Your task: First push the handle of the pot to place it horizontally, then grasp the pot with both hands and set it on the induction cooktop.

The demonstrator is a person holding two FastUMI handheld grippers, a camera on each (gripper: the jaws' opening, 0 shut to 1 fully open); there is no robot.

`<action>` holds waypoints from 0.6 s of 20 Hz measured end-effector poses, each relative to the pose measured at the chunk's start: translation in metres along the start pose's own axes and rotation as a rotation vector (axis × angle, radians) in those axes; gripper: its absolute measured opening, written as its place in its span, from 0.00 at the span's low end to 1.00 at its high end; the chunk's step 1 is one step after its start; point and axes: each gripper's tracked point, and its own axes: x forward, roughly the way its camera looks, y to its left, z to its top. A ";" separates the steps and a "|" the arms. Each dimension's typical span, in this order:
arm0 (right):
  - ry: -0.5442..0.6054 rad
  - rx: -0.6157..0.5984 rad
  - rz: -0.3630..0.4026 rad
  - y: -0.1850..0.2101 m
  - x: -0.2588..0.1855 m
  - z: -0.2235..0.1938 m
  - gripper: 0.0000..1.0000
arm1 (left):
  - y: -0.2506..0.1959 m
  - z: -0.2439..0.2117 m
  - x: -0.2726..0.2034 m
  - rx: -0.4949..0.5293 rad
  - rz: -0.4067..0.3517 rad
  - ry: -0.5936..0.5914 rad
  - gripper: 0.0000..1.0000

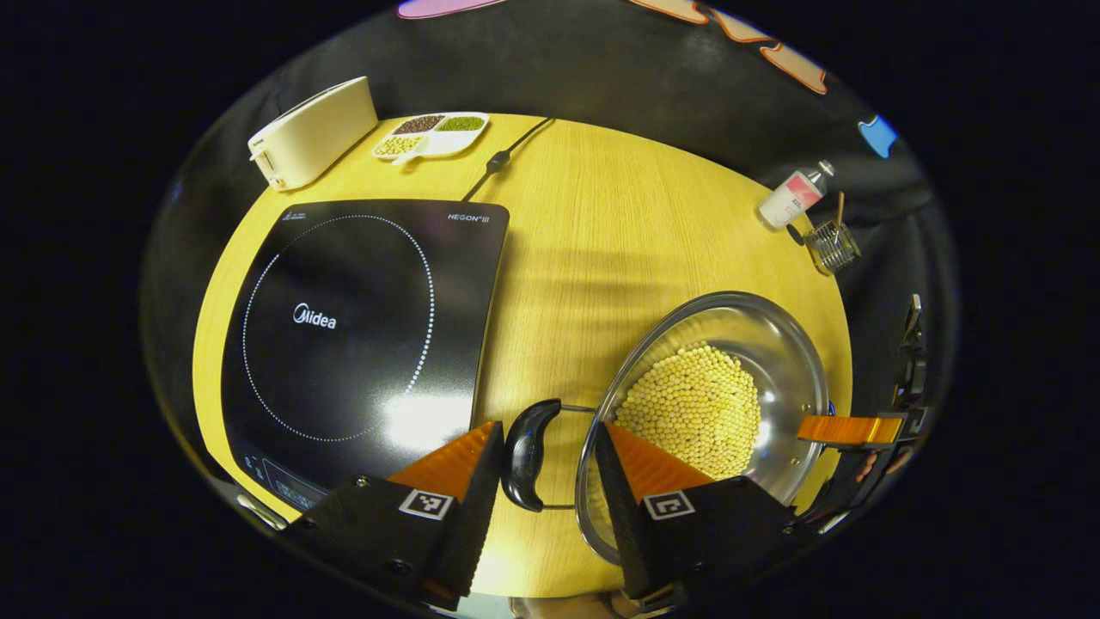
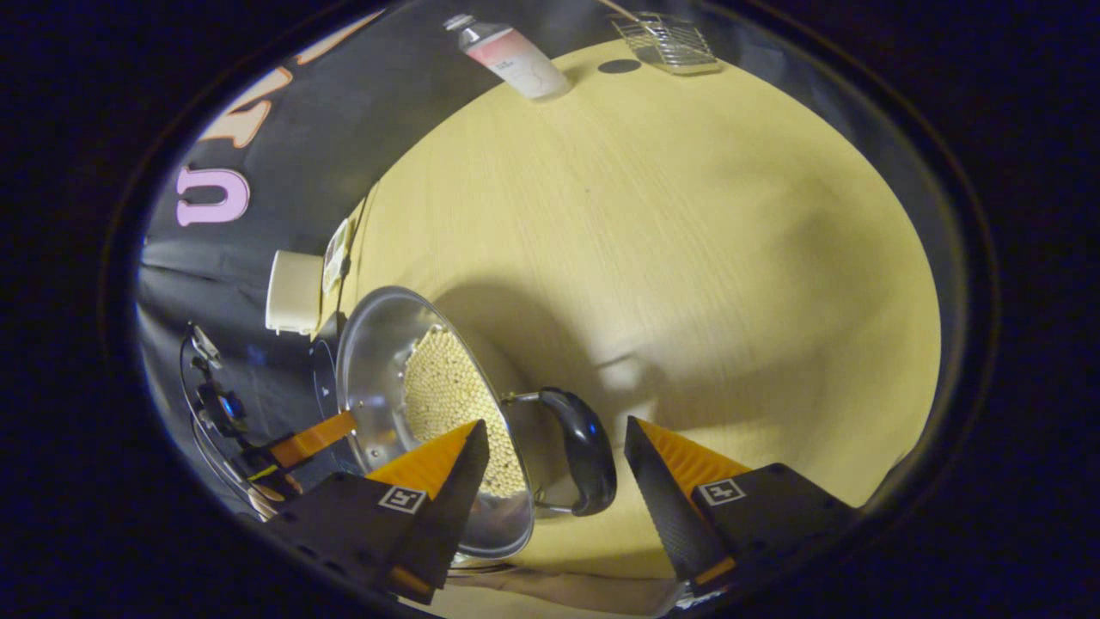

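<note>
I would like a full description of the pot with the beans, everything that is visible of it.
The pot is a shallow, round vessel of shiny metal, seemingly steel, standing upright on the wooden table to the right of the induction cooktop. A heap of pale round beans lies in it. On each side a dark curved handle sits on thin metal wire. The left gripper has one open around it; the right gripper is open around the other handle. No finger clearly presses a handle.

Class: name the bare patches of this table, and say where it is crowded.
Free: the wood between the induction cooktop and the pot, and the wide stretch from the pot's right handle towards the bottle. Crowded: the far corner with toaster and divided dish.
</note>
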 end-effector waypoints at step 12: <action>0.067 0.022 -0.038 -0.010 0.024 -0.016 0.63 | 0.002 -0.007 0.016 0.051 -0.005 0.048 0.67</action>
